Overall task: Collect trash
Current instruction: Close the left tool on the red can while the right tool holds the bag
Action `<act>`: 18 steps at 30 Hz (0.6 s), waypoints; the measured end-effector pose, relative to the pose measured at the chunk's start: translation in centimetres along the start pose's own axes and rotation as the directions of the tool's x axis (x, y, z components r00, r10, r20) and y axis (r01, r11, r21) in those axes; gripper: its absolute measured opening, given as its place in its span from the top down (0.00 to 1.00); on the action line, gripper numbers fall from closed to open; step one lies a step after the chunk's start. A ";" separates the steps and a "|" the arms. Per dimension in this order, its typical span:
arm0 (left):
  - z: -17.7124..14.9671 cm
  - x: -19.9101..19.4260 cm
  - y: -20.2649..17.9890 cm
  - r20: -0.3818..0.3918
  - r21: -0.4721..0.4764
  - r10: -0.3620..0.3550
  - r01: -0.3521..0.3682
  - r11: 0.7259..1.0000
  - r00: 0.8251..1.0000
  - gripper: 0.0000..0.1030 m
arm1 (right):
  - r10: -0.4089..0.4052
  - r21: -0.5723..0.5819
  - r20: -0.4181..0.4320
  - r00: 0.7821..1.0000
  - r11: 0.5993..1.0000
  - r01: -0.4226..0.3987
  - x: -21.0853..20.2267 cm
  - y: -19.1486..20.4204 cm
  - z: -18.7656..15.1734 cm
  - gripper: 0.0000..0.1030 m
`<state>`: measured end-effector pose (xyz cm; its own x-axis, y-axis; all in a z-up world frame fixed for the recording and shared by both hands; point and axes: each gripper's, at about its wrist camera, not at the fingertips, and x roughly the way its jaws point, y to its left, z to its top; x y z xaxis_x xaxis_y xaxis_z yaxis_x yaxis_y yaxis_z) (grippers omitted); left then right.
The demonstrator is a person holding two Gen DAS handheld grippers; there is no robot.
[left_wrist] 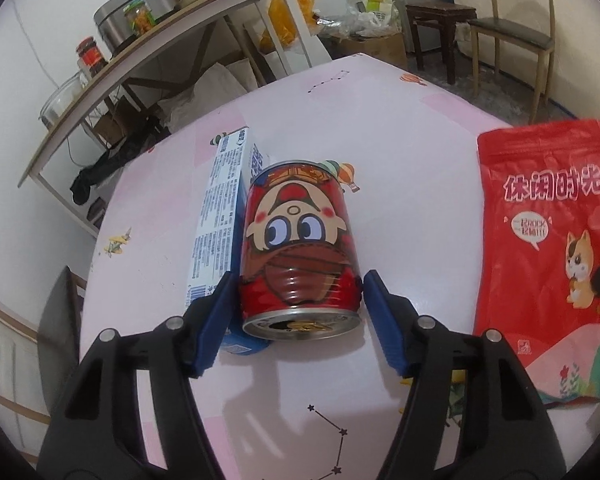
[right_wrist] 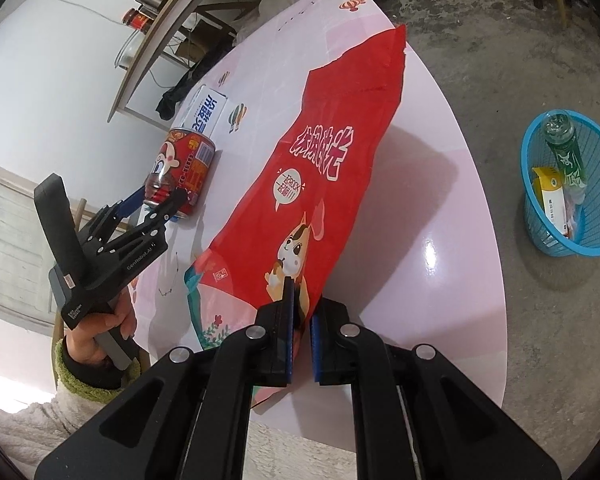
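A red drink can with a cartoon face lies on its side on the pink table, next to a white and blue box. My left gripper is open, its blue pads either side of the can's near end. A red snack bag lies to the right. In the right wrist view my right gripper is shut on the red snack bag at its lower edge, with the bag partly raised. The left gripper and the can show at left.
A blue basket on the floor to the right of the table holds a green bottle and a yellow box. A shelf with jars stands behind the table. Chairs stand at the back right.
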<state>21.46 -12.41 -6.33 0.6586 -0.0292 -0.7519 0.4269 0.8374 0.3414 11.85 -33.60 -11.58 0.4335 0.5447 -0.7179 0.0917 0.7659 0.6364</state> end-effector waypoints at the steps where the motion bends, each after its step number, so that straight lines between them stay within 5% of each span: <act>1: 0.0 0.1 -0.2 -0.008 0.011 0.003 -0.003 1.000 1.000 0.37 | 0.001 0.001 0.000 1.000 1.000 -0.001 0.0 0.0 0.0 0.91; 11: -0.5 -0.3 -0.5 0.020 0.017 0.012 -0.013 1.000 1.000 0.40 | -0.004 -0.004 0.001 1.000 1.000 0.004 0.0 0.3 0.2 0.91; 18: -2.6 -4.1 0.5 0.038 0.024 -0.019 0.018 1.000 0.999 0.40 | -0.016 -0.013 0.003 1.000 1.000 0.016 0.1 0.5 0.0 0.91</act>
<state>17.39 -10.40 -4.54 0.6732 -0.0658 -0.7366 0.4535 0.8235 0.3409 11.94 -33.17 -11.28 0.4343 0.5312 -0.7275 0.0873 0.7790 0.6209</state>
